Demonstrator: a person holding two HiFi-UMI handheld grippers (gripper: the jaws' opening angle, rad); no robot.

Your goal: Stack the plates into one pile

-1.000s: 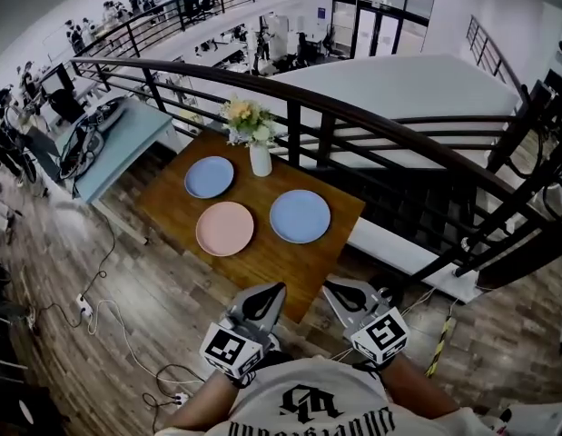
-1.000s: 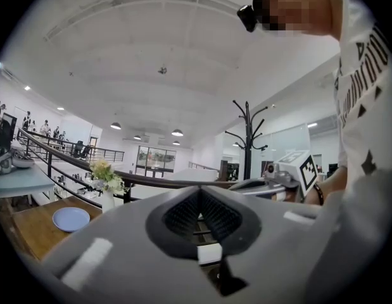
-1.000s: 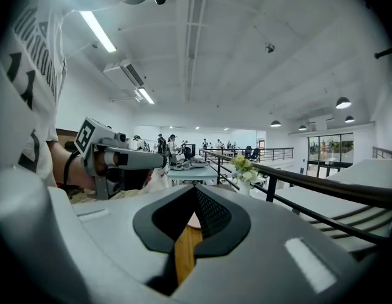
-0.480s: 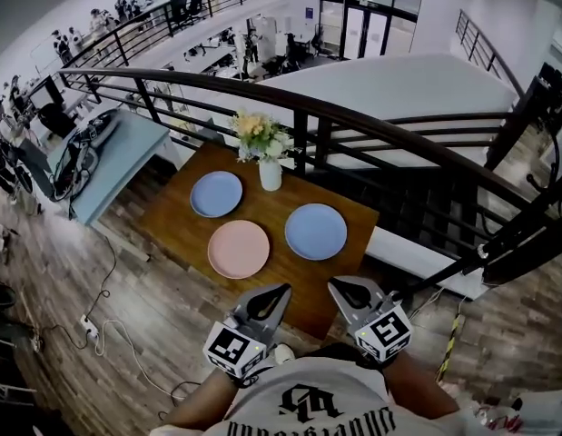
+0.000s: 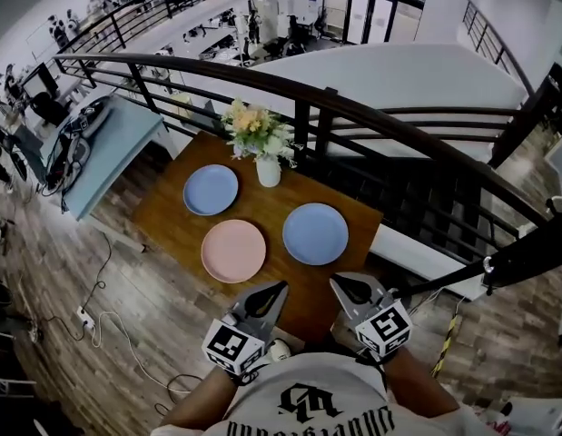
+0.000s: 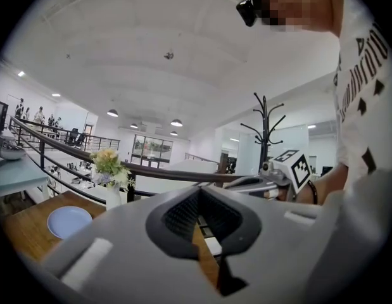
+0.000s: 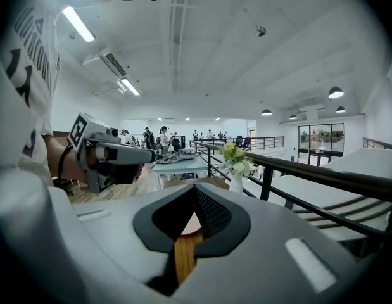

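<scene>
Three plates lie apart on the wooden table (image 5: 176, 225): a blue plate (image 5: 211, 190) at the far left, a pink plate (image 5: 233, 251) nearest me, and a second blue plate (image 5: 315, 233) on the right. My left gripper (image 5: 281, 286) hovers at the table's near edge, just right of the pink plate, jaws together and empty. My right gripper (image 5: 335, 282) hangs beside it, below the right blue plate, shut on nothing. In the left gripper view the far blue plate (image 6: 69, 221) shows past the closed left gripper (image 6: 199, 190). The right gripper (image 7: 196, 187) frames a sliver of the pink plate (image 7: 191, 223).
A white vase of flowers (image 5: 267, 169) stands at the table's back edge between the blue plates. A black railing (image 5: 353, 116) runs behind the table. A pale blue table (image 5: 108, 143) sits at the left, a white bench (image 5: 426, 262) at the right, cables (image 5: 99, 316) on the floor.
Both grippers have come forward together and now reach the table's near edge. The three plates and the vase have not moved.
</scene>
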